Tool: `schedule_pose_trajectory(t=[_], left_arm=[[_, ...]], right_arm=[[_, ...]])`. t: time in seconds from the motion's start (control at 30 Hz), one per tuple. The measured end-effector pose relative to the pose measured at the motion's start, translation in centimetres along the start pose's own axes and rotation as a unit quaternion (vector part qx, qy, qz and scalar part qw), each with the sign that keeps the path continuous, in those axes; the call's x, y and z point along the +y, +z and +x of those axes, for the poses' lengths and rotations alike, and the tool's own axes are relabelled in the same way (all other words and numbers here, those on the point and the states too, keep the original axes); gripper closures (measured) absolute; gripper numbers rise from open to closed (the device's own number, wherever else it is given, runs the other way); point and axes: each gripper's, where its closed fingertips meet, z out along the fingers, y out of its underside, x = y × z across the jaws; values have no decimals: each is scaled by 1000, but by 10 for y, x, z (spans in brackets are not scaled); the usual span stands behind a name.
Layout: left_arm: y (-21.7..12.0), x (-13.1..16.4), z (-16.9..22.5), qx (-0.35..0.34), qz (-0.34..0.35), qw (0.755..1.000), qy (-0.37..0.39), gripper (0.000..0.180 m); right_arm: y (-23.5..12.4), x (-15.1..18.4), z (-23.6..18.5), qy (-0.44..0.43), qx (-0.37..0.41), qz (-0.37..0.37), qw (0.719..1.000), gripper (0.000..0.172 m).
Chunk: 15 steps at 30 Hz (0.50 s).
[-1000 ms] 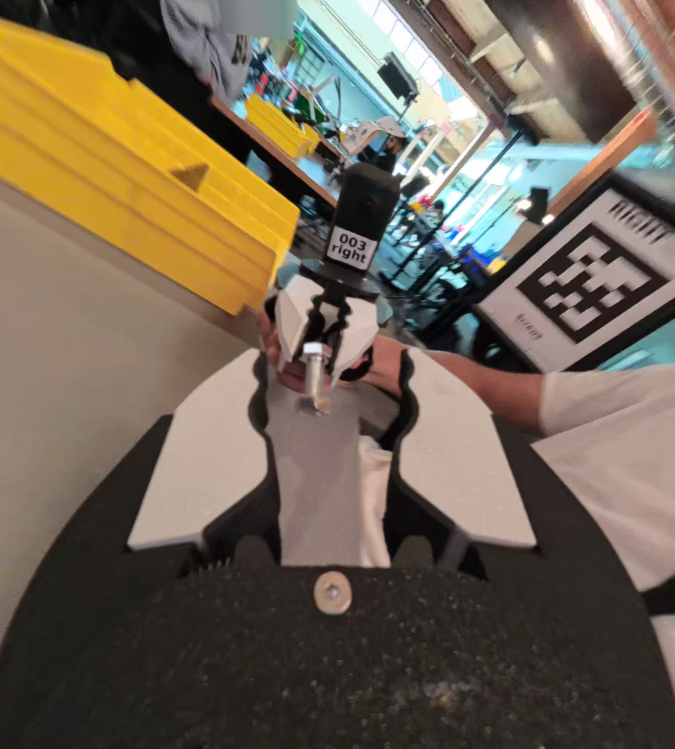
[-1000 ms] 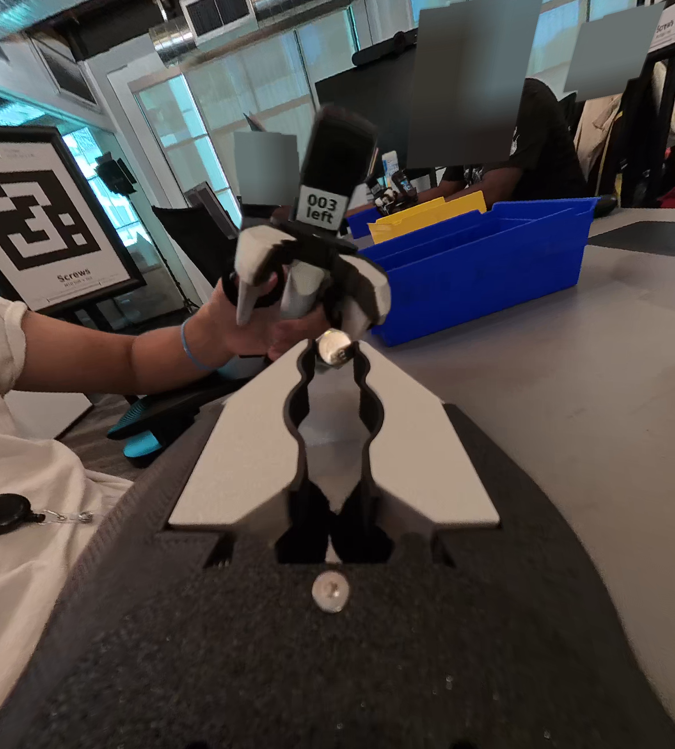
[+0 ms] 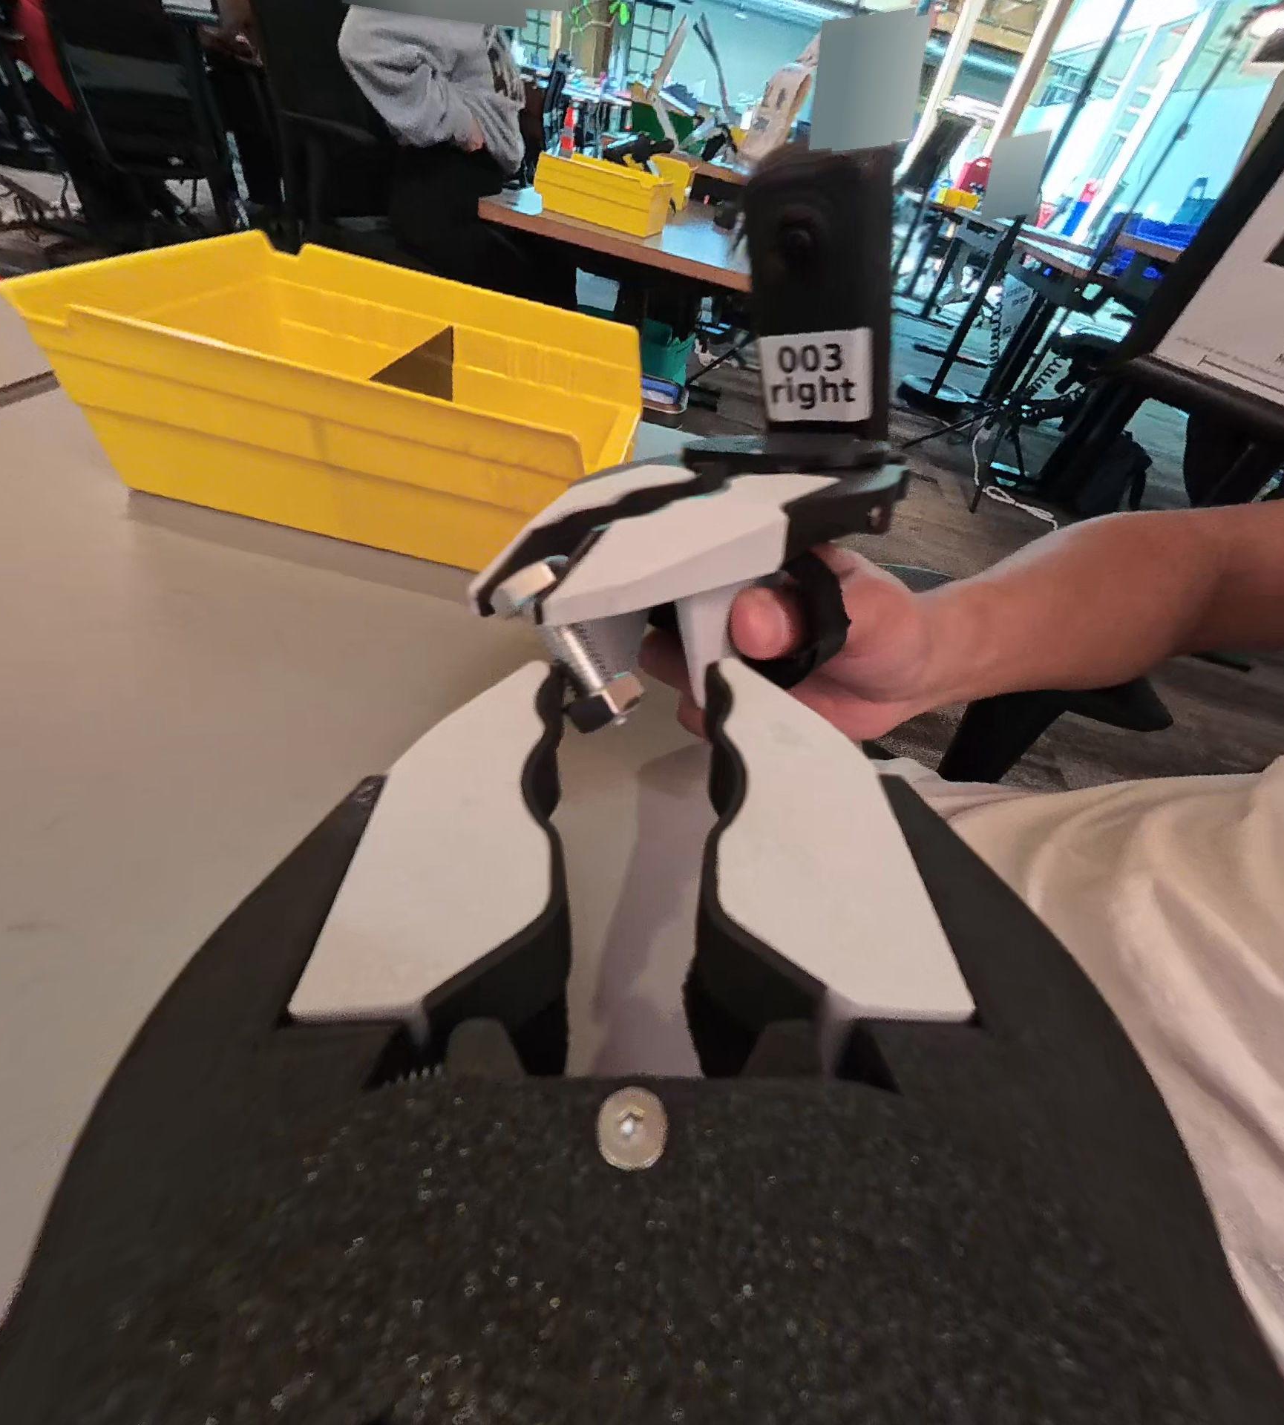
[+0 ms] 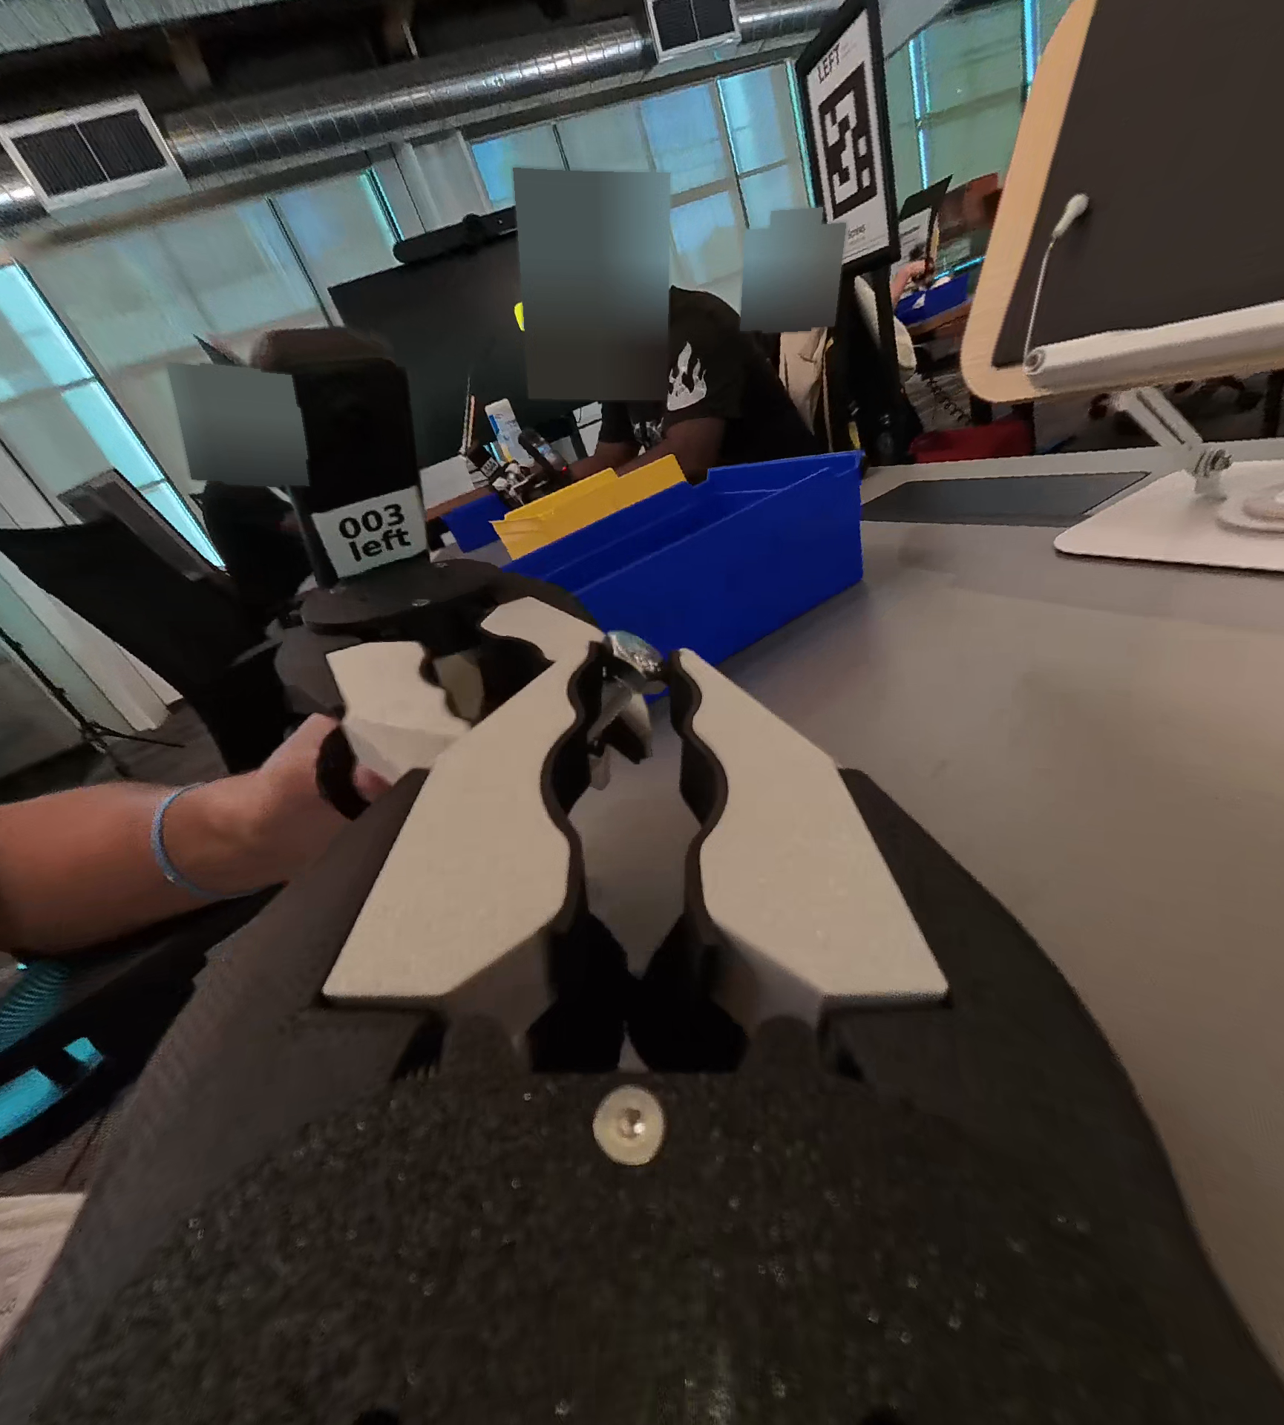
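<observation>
In the left wrist view my right gripper (image 3: 517, 597) is shut on the hex head of a silver bolt (image 3: 581, 655), which hangs slanting down from it. A silver nut (image 3: 612, 700) sits on the bolt's lower end. My left gripper (image 3: 631, 690) is open, with the nut between its tips. The nut lies against the left fingertip (image 3: 546, 709) and the right fingertip stands apart from it. In the right wrist view the bolt head (image 4: 633, 654) is clamped between my right gripper's (image 4: 635, 665) tips. My left gripper (image 4: 461, 678) shows just behind and left of it.
A yellow bin (image 3: 315, 401) stands on the grey table (image 3: 122, 694) ahead and to the left. A blue bin (image 4: 700, 555) stands on the table behind the grippers. A white stand base (image 4: 1202, 524) is at the far right. A person's arms hold both grippers.
My left gripper's jaws have narrowed, and the bolt's nut end now lies between its tips. The right gripper has come closer and keeps its hold on the bolt head.
</observation>
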Motion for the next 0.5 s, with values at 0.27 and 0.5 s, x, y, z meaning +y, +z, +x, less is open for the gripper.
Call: schedule_pose_trajectory(t=[0.27,0.5], left_arm=[[-16,8,1,17,-76,994,72,162],[-29,31,26,90,-178,960,195,162]], right_arm=[[2,5,-21,112,-134,-25,984,153],[-26,38,-39,129,-293,-214,923,126]])
